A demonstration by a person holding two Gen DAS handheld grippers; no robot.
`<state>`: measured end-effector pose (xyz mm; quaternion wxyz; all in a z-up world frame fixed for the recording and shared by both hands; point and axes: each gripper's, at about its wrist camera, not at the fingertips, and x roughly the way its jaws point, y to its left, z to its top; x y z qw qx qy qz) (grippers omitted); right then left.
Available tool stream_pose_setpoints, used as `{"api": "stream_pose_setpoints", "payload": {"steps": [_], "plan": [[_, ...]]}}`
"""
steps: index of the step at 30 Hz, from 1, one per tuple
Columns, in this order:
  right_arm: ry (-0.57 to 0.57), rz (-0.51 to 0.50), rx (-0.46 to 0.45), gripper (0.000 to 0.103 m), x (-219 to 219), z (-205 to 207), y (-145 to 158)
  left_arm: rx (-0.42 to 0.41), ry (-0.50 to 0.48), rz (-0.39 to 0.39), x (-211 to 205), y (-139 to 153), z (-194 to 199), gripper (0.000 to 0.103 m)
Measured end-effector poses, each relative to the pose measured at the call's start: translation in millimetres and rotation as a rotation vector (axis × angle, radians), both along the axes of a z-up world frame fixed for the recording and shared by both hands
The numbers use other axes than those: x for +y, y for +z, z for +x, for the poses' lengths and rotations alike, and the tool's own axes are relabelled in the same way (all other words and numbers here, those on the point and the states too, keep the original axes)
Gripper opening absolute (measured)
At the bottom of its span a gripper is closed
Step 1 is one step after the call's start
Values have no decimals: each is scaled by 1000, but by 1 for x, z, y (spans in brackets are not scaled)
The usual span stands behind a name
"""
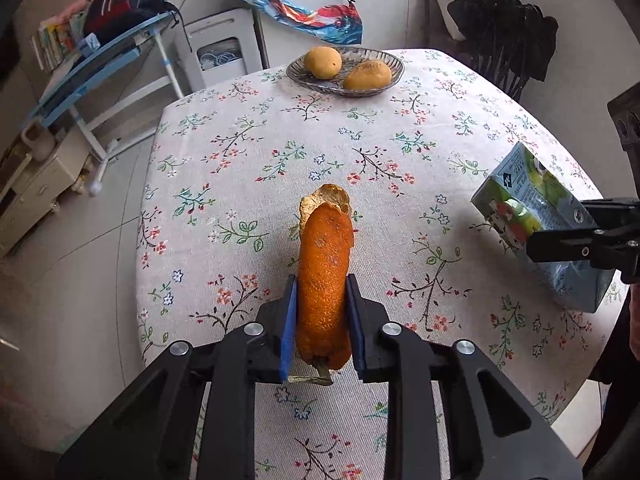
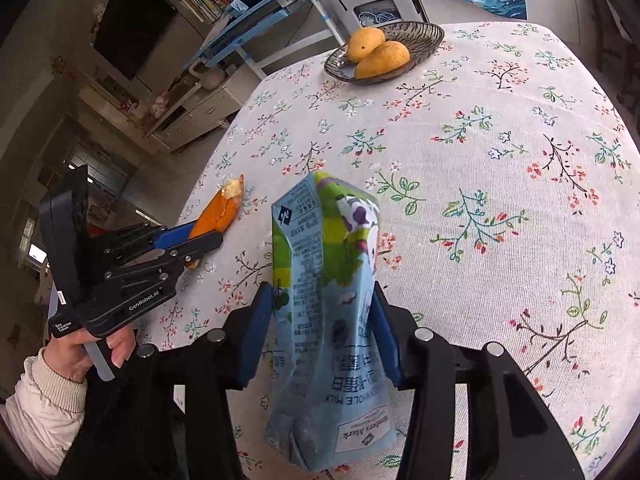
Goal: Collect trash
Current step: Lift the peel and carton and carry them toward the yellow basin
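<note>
My left gripper is shut on a long curl of orange peel, which stands up between the blue pads above the flowered tablecloth. In the right wrist view the same left gripper shows at the left with the orange peel in its jaws. My right gripper is shut on a crumpled blue and green milk carton, its pads pressing both sides. The milk carton and the right gripper also appear at the right edge of the left wrist view.
A glass dish holding two yellow mangoes sits at the table's far edge. A hand in a light sleeve grips the left tool. A blue rack and a white cabinet stand on the floor to the left.
</note>
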<state>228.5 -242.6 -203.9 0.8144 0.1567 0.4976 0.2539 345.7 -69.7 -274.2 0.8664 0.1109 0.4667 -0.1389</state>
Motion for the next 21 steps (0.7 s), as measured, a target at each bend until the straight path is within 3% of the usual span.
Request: {"api": "stream_pose_setpoints", "payload": {"steps": [10,17,20,21], "plan": [[-66,102,-108,48,-1,-33,13,-85,81,-62,0,14,-57,22],[-107,122,-183,46,-6,-46,21,-117,102,-84,2,18,-74,22],[-105,95,-216,34,-1,-47,25,-141,110,-93,3,22,-78,22],[-104,87,-227,33,0,-47,26,-149,112,-99,4,24,-80,22]]}}
